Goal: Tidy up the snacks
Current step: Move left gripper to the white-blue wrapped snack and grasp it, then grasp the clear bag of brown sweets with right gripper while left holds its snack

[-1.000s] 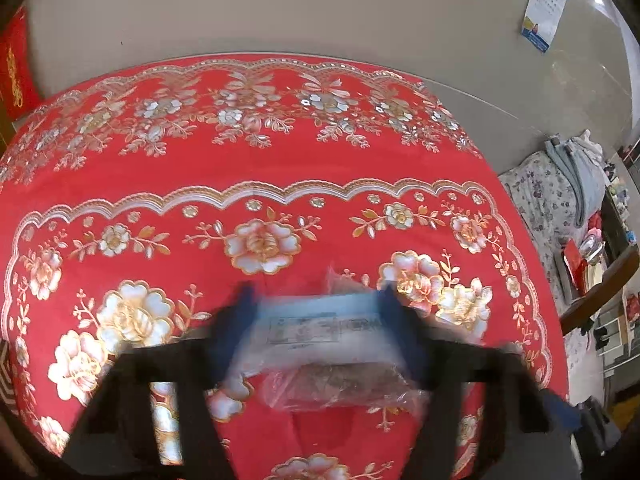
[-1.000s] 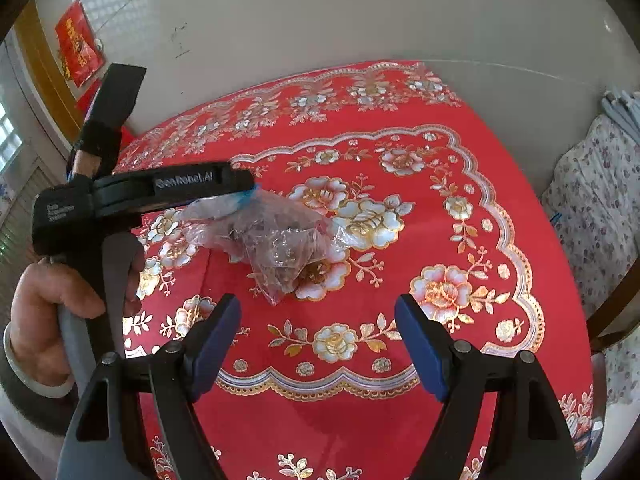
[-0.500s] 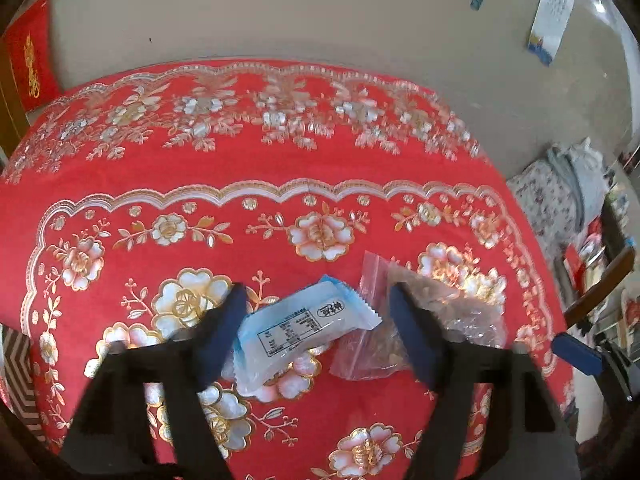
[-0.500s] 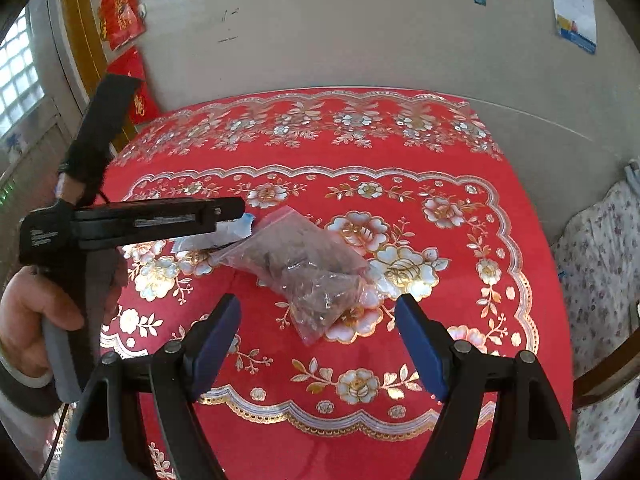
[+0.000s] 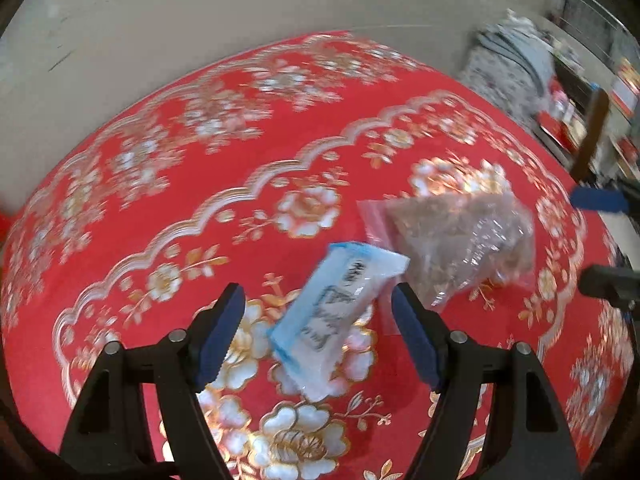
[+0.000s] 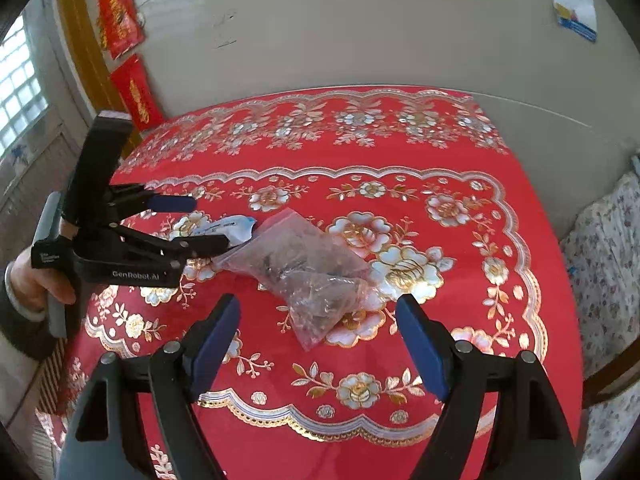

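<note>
A white and blue snack packet (image 5: 332,316) lies on the red flowered tablecloth (image 5: 160,208), and its end shows in the right wrist view (image 6: 236,230). A clear zip bag of brown snacks (image 5: 460,240) lies just to its right, touching it, and shows in the right wrist view (image 6: 304,272) too. My left gripper (image 5: 318,336) is open and empty, its jaws wide on either side of the packet, above it. My right gripper (image 6: 318,340) is open and empty, held back from the zip bag.
The tablecloth (image 6: 400,200) covers the whole table, which stands against a beige wall. A flowered chair cushion (image 6: 608,264) and a wooden chair frame stand off the right edge. Red hangings (image 6: 120,16) are on the wall at the left.
My left gripper let go of the blue and white packet, which now lies on the cloth by the zip bag. The left gripper opened, drew back and swung right. My right gripper rose slightly.
</note>
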Demonstrator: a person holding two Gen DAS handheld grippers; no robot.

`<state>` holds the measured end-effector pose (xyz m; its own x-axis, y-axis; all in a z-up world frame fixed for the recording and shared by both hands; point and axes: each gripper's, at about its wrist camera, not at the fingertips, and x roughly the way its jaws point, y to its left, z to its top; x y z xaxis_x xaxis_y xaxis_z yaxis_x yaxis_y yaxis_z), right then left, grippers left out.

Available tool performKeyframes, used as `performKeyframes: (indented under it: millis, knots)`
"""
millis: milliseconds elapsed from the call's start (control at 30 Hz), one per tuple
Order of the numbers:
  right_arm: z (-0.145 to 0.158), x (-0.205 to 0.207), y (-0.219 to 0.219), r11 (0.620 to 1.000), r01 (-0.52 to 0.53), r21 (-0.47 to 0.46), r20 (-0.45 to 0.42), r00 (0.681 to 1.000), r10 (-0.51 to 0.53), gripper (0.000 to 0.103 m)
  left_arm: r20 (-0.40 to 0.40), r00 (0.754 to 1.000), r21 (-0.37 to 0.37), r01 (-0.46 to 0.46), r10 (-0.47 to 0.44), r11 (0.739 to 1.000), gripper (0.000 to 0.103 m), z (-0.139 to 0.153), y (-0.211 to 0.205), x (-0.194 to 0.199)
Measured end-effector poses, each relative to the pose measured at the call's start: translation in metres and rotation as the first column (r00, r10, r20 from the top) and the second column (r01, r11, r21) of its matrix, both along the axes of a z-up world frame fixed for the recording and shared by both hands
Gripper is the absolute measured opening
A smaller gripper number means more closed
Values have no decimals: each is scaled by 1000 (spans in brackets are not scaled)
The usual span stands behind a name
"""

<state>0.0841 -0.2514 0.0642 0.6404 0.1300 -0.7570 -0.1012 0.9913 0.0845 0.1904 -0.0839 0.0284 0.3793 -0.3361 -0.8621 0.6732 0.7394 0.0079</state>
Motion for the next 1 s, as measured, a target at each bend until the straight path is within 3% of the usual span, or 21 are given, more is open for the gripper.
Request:
performKeyframes:
  millis: [67, 233, 333, 400, 433, 567, 667, 867, 1000]
  knots:
    - [0, 2, 2, 999, -11, -30, -9, 1000, 11, 80, -10, 999, 14, 46, -46, 999, 76, -5, -6, 0]
    - [0, 4, 1, 998, -20, -58, -15, 1000, 19, 80, -43, 998, 18, 53, -52, 998, 76, -17, -8, 7]
    - [0, 8, 0, 998, -25, -53, -9, 1000, 25, 80, -57, 997, 2, 51, -51, 999, 61, -18, -3, 5]
    - [0, 12, 4, 997, -47, -67, 5, 999, 47, 80, -37, 998, 38, 46, -45, 998, 35, -16, -1, 2]
    - [0, 16, 8, 994, -78, -79, 11, 997, 79, 80, -44, 998, 42, 37, -35, 998, 32, -15, 1, 1]
    - [-5, 27, 34, 949, -228, -217, 8, 972, 235, 81, -20, 1000, 89, -16, 17, 996, 32, -14, 14, -11]
    - [-11, 35, 46, 903, -302, -306, -15, 950, 313, 82, -5, 998, 69, -55, 56, 996, 32, -6, 27, -23]
    - [-34, 57, 53, 837, -441, -326, -146, 898, 416, 84, 1, 993, 12, -120, 120, 993, 32, 12, 44, -49]
    - [-51, 77, 46, 862, -397, -314, -183, 916, 356, 82, -7, 990, -11, -139, 139, 990, 32, 18, 47, -67]
